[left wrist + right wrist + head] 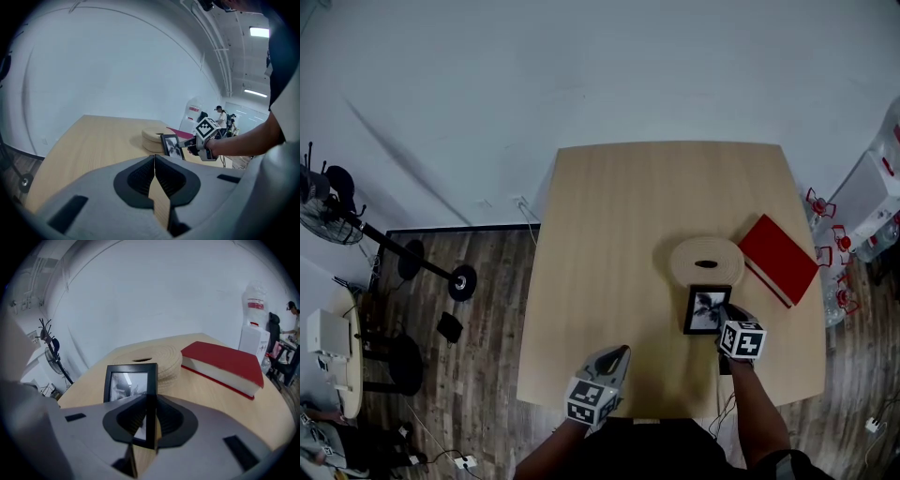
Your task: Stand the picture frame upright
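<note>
A small black picture frame [706, 309] with a grey photo sits on the wooden table [609, 253], just in front of a round woven mat [706, 261]. In the left gripper view the frame [170, 145] stands nearly upright, leaning back a little. My right gripper [725, 317] is shut on the frame's right edge. In the right gripper view that black edge runs between the jaws of the right gripper [151, 405], and the photo side of the frame [129, 380] shows to the left. My left gripper [621, 353] hovers near the table's front edge, shut and empty, its pads [149, 176] touching.
A red hardcover book [779, 258] lies to the right of the mat, near the table's right edge. A fan on a stand [337, 211] and other gear are on the floor to the left. A white cabinet [874, 192] stands at the right.
</note>
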A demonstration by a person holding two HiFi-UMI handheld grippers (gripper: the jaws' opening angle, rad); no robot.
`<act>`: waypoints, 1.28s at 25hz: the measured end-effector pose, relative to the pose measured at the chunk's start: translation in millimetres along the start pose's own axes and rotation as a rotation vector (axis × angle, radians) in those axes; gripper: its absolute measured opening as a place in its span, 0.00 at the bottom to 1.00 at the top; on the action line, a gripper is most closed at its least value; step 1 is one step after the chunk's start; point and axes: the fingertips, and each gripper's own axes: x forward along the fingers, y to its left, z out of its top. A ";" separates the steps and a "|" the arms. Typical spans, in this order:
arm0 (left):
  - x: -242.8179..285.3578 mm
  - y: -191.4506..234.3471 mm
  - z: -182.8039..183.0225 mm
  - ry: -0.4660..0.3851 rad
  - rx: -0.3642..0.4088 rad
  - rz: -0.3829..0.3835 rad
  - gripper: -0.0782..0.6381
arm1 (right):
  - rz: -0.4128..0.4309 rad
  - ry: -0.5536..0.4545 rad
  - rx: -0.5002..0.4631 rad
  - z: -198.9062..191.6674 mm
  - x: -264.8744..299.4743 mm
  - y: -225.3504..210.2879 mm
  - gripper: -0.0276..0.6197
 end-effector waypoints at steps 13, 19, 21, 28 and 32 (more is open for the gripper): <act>-0.3 -8.5 -2.2 0.003 0.014 -0.039 0.12 | 0.049 -0.158 -0.008 21.7 -46.9 10.5 0.27; 5.1 -11.4 16.1 -0.037 0.032 -0.058 0.12 | 0.002 -0.272 -0.078 48.2 -98.3 24.8 0.07; 7.2 -17.3 21.7 -0.049 0.032 -0.073 0.12 | -0.005 -0.314 -0.140 57.4 -114.3 35.4 0.06; 13.6 -35.3 31.3 -0.066 0.051 -0.127 0.12 | -0.019 -0.452 -0.306 82.8 -160.0 73.7 0.06; 16.9 -38.6 37.5 -0.076 0.064 -0.135 0.12 | -0.018 -0.473 -0.319 85.5 -171.0 74.1 0.06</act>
